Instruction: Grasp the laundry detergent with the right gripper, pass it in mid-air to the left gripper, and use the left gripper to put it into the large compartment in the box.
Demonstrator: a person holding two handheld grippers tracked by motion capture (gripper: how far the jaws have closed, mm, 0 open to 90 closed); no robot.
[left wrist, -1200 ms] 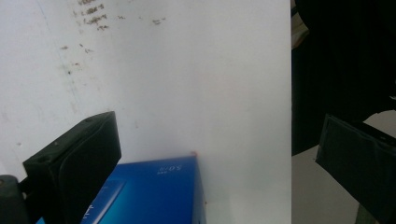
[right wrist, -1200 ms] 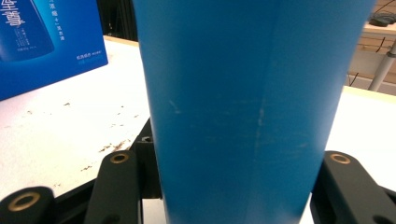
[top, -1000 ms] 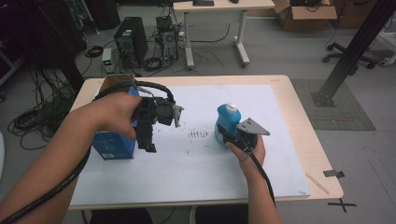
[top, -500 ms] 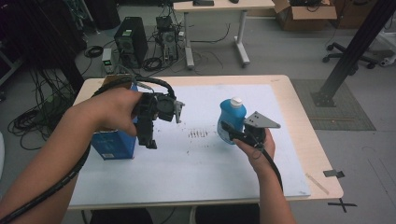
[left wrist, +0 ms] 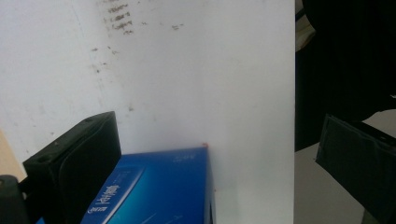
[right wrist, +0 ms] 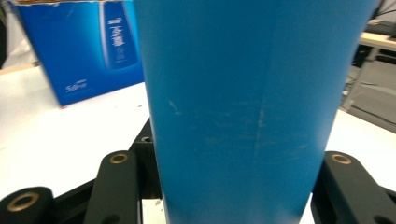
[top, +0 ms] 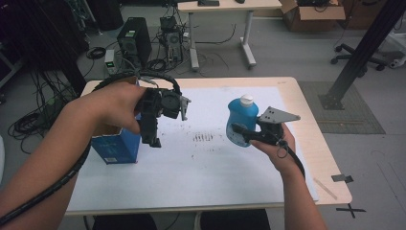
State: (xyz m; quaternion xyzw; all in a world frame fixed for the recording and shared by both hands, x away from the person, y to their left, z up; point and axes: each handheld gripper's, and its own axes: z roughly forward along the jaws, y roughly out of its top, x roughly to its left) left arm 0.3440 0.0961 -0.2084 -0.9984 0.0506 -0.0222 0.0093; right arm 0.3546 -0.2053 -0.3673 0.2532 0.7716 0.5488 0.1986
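Since a second ago the right tool (top: 245, 133) has carried the blue bottle (top: 240, 120), clamped, higher off the bench (top: 306, 110). Left tool (top: 154, 130), jaws apart, hovers beside the blue box (top: 117, 148); boxing likely remains.

From overhead I see my whole table (top: 287, 86). My left camera stares steeply down at the white sheet (left wrist: 187, 70) (blue box (left wrist: 159, 186) lower left); my right camera, level and close, shares that box upper left.

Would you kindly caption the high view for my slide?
Right gripper lifts a blue bottle; left gripper hovers beside a blue box.
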